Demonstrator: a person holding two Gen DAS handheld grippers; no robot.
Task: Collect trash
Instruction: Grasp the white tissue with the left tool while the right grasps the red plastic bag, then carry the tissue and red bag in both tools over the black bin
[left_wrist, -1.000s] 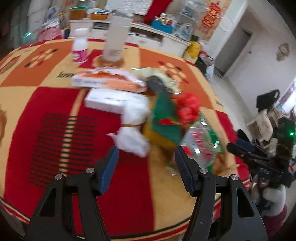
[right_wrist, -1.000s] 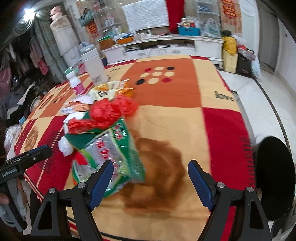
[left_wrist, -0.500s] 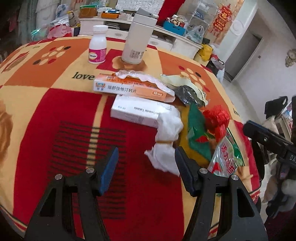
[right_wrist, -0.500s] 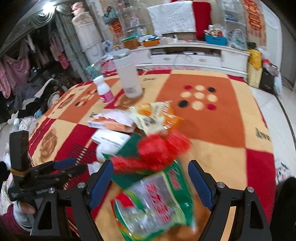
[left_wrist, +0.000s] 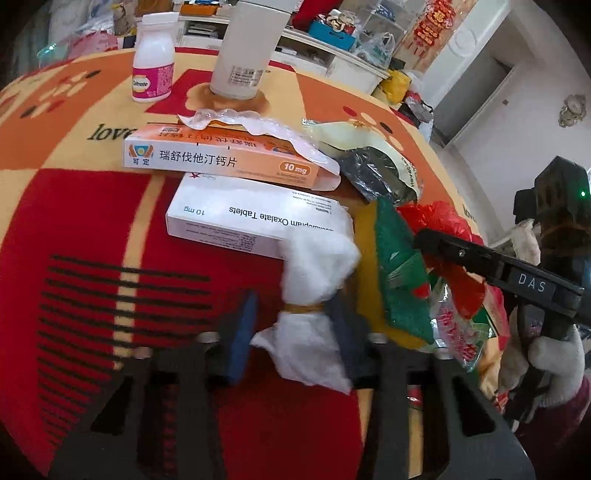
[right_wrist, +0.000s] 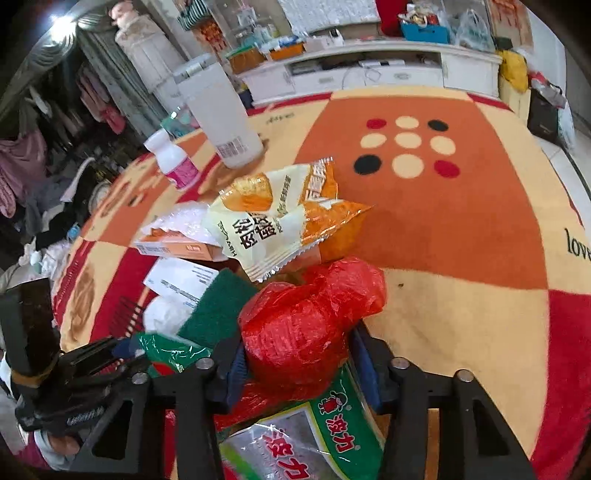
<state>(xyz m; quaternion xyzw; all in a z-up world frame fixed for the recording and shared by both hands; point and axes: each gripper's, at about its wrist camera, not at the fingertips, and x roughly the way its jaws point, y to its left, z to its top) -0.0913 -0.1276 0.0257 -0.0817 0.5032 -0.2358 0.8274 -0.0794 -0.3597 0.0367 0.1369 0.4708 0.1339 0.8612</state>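
Both jaws just closed. Left gripper (left_wrist: 291, 328) now clamped on the white tissue wad (left_wrist: 314, 291), beside the white pill box (left_wrist: 255, 221); right gripper (right_wrist: 297, 363) clamped on the red plastic bag (right_wrist: 310, 321), atop the green packet (right_wrist: 314, 439). Half a second back, open and short of both. Likely meaning: two pieces of trash secured on the desk (right_wrist: 461, 221), ready for lifting. Legible: "10 mg", "Oxalate Tablets" on the white box; "10 mg" on the orange box (left_wrist: 221, 157); "DAS" on the far gripper; "love" on the cloth.

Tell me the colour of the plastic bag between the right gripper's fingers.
Red plastic bag, clearest in the right wrist view.
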